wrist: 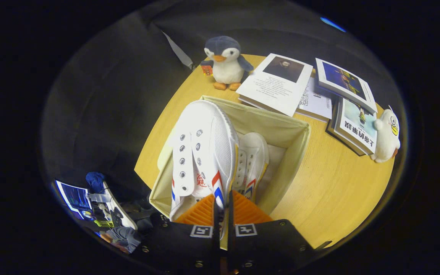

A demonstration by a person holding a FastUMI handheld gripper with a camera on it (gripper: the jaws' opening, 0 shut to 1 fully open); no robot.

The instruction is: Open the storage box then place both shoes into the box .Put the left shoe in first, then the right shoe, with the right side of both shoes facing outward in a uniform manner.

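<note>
**Second shoe going down into the box**

The tongs [223, 217] are drawn narrow and clamped on the side wall of the held shoe [204, 152], near its heel, with both fingers pressing the canvas where the red and blue chevrons sit. The shoe hangs toe-forward over the open box [300, 133], partly inside its rim. The other shoe [252, 160] already lies in the box, just beside the held one and lower down (it looks settled on its side against the far wall, though its sole is hidden). The box stands on the round bench [319, 191]; beyond it are a penguin toy [225, 63], a spread of books [277, 82] and a white duck toy [387, 135], all well apart from the work.

By my reading the step in hand is setting the right shoe beside the left one. To do it well, keep the grip firm until the sole or side finds support, since the hold is on thin canvas and the toe end is heavy. Lower it straight, parallel to the first shoe, and keep it off the soft rim, which could fold inward. Match the facing of the first shoe before letting go. Then open only a little and draw back along the shoe's length, so the fingers do not drag it askew.
</note>
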